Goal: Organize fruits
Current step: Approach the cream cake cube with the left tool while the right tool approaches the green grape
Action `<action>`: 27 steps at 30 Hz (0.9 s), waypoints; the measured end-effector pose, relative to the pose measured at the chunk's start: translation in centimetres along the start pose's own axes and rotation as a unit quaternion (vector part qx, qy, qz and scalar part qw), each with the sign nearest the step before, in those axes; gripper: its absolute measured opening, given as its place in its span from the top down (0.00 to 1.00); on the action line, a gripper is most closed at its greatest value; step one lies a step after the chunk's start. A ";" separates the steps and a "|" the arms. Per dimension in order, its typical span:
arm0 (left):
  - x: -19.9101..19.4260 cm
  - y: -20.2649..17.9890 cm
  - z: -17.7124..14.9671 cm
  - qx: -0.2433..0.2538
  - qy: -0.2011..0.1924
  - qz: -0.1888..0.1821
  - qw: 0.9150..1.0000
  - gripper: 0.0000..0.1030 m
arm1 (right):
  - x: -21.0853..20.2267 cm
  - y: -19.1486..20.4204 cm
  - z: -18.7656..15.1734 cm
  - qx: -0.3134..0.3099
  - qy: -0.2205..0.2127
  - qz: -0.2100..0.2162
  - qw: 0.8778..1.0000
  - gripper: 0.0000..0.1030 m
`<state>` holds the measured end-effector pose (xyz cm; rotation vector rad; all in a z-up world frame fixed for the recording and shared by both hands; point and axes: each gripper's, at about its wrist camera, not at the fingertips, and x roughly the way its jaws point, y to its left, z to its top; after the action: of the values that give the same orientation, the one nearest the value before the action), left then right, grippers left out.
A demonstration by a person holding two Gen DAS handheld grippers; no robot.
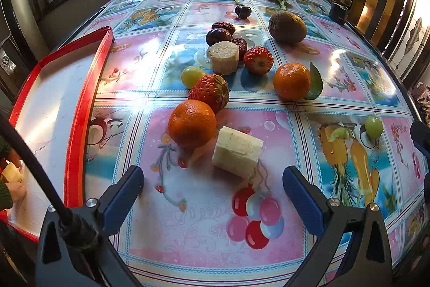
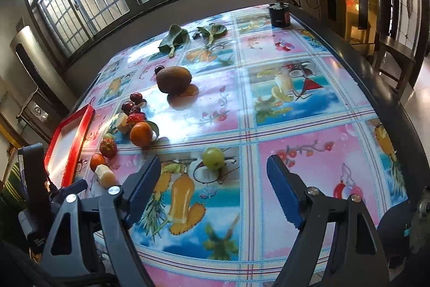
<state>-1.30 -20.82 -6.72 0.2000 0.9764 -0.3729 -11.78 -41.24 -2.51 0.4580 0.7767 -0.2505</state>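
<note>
Nearly all fruit [image 1: 212, 88] lies loose on the table [image 1: 336, 77], beside the red tray [image 1: 80, 109]; one pale piece [image 1: 10, 172] possibly trayed. Left gripper [image 1: 212, 187] and right gripper [image 2: 215, 179] both spread wide, empty.

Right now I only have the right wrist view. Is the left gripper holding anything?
Observer: No. The left gripper is open and empty. The banana chunk lies on the tablecloth just beyond its fingertips.
Operator: Is there anything in the red tray yet?
Observer: The red tray is mostly bare. A pale piece appears to sit at its near corner beside a hand, but it is too cropped to identify.
</note>
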 end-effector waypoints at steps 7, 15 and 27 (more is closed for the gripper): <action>0.0 0.1 0.0 0.000 0.000 0.000 1.000 0.00 | 0.8 -2.3 -0.2 0.028 0.013 -0.010 0.999 0.21; 0.0 0.0 -0.1 0.001 0.000 -0.001 1.000 0.00 | 0.5 -0.3 -0.2 0.003 0.017 0.026 1.000 0.21; 0.6 -0.4 0.3 -0.020 0.000 0.014 1.000 0.00 | 0.8 -0.5 -0.1 0.021 0.021 0.042 0.999 0.21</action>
<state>-0.94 -21.40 -7.03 0.1764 0.9792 -0.3280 -11.44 -41.62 -3.33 0.5351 0.7921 -0.1792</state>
